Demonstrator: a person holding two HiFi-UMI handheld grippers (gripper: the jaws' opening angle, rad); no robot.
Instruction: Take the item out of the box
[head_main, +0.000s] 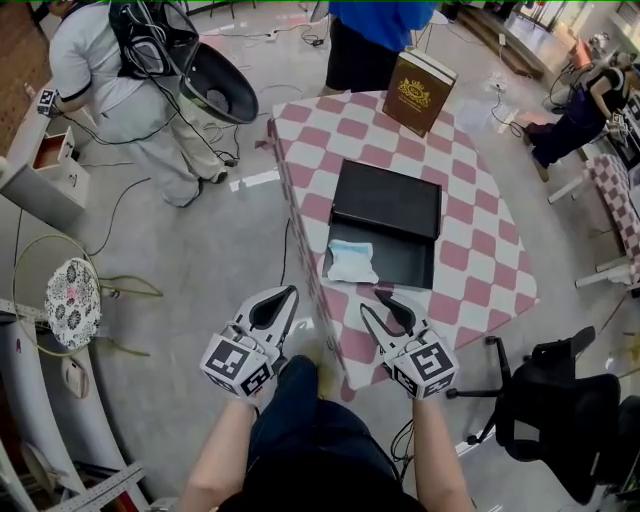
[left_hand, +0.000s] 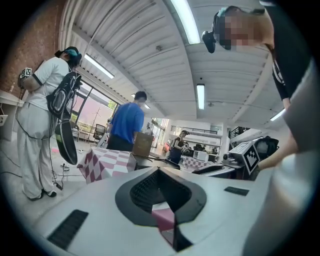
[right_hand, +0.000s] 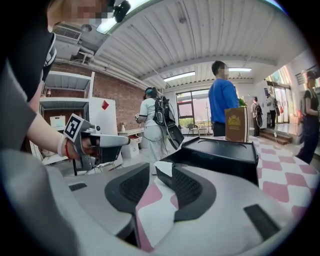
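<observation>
A black box (head_main: 415, 262) lies on the pink-and-white checked table (head_main: 480, 250), its black lid (head_main: 388, 196) shifted toward the far side. In the uncovered near-left part rests a light blue folded item (head_main: 352, 261). Both grippers hover at the table's near edge, short of the box. My left gripper (head_main: 287, 297) is shut, its tips meeting with nothing between them (left_hand: 159, 171). My right gripper (head_main: 382, 300) stands open and empty, and in the right gripper view (right_hand: 156, 167) it points at the box (right_hand: 220, 152).
A brown upright book-like box (head_main: 420, 90) stands at the table's far end. A person in white (head_main: 120, 80) and a person in blue (head_main: 380, 30) stand beyond it. A black office chair (head_main: 560, 400) is at the right, and cables run across the floor (head_main: 130, 290).
</observation>
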